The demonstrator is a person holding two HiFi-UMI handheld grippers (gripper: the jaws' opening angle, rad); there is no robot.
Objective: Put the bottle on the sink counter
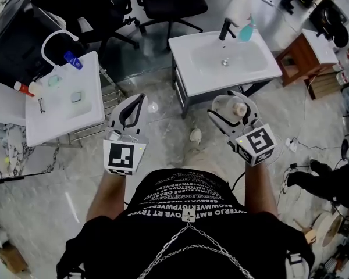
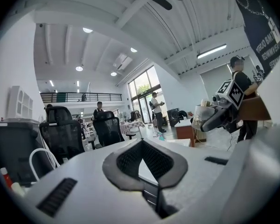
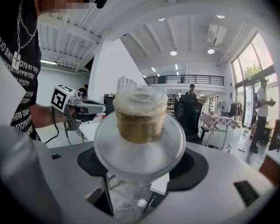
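- The bottle [image 3: 140, 125] is a clear, round plastic one with a wide shoulder and a tan, translucent-topped cap. It sits right of centre in the head view, cap up and roughly upright.
- The right gripper [image 1: 230, 114] is clamped on it. Its 2 jaws stand wide around the clear body, and dark pads press on both sides.
- The left gripper [image 1: 141, 99] is left of centre, well apart from the bottle. It carries nothing, and its jaw tips meet with only a diamond-shaped gap between the ribbed pads.
- The step in hand looks like the carry: the bottle is gripped, in the air, and not yet on the counter.
- The sink counter [image 1: 189, 77] lies above the grippers in the head view. It is a white, glossy slab with a rounded-rectangle basin sunk into it.
- At its upper edge stand a black faucet [image 1: 225, 29] and a teal dispenser bottle [image 1: 246, 32].
- The next move probably calls for bringing the bottle over a flat strip of rim, not the basin, lowering it until its base sits level, and then parting the jaws.
- The rim is narrow and smooth, so a tilted set-down could let the bottle slide or tip.
- The floor [image 1: 58, 202] is polished and marble-patterned.
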